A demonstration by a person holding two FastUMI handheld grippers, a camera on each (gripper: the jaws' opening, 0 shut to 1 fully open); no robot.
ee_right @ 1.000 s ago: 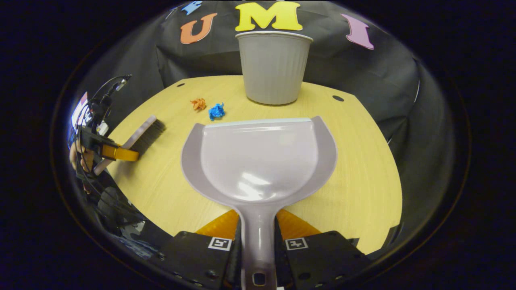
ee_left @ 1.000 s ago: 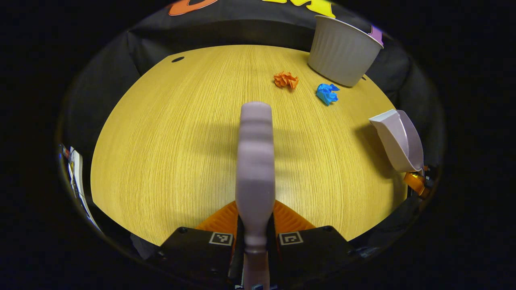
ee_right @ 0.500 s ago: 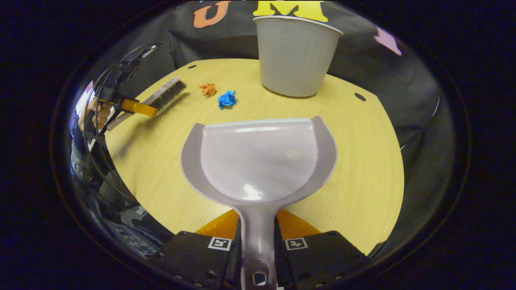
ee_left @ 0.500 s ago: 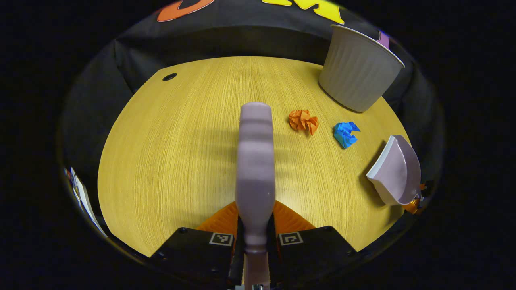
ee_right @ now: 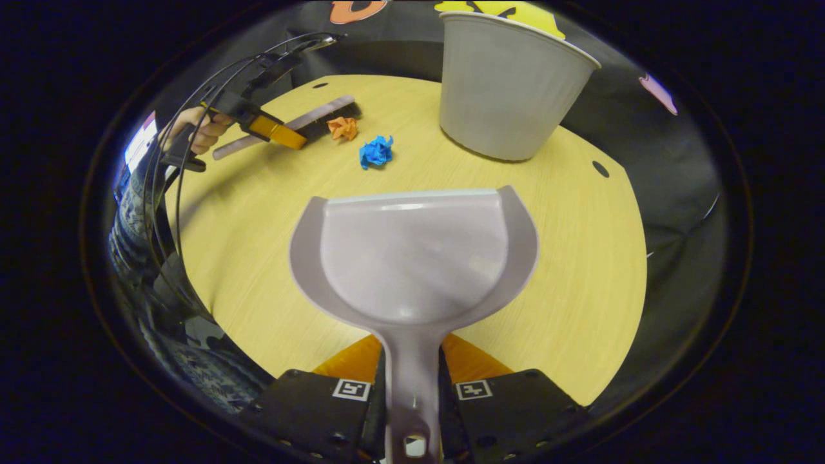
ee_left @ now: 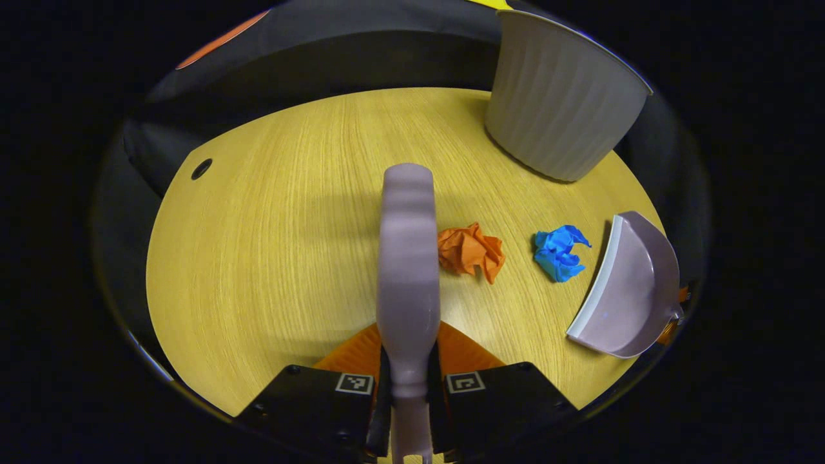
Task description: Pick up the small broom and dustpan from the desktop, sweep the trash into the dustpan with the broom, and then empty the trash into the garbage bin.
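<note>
Left gripper view first: the left gripper [ee_left: 407, 361] has its jaws closed tight on the handle of the broom [ee_left: 406, 258], which runs straight up the middle above the wooden table [ee_left: 271, 245]. Just right of the broom's back lies the orange paper ball [ee_left: 470, 250], very close to it, whether touching I cannot tell. A little further right sits the blue paper ball [ee_left: 558, 252], apart from the orange one. Right beside the blue ball is the front lip of the dustpan [ee_left: 628, 290], tilted, mouth facing the trash. The garbage bin [ee_left: 561, 109] stands upright at the far right of the table, beyond both balls

Right gripper view now: the right gripper [ee_right: 412, 386] has its jaws clamped on the dustpan's [ee_right: 412, 258] handle, the empty pan spread wide in front above the table [ee_right: 580, 270]. Far left, a hand [ee_right: 200, 129] holds the left gripper [ee_right: 277, 132], with the broom [ee_right: 309, 121] low over the table and its bristles right next to the orange paper ball [ee_right: 343, 127]. The blue paper ball [ee_right: 376, 151] lies just beside that, nearer the pan. The garbage bin [ee_right: 509, 90] stands behind
</note>
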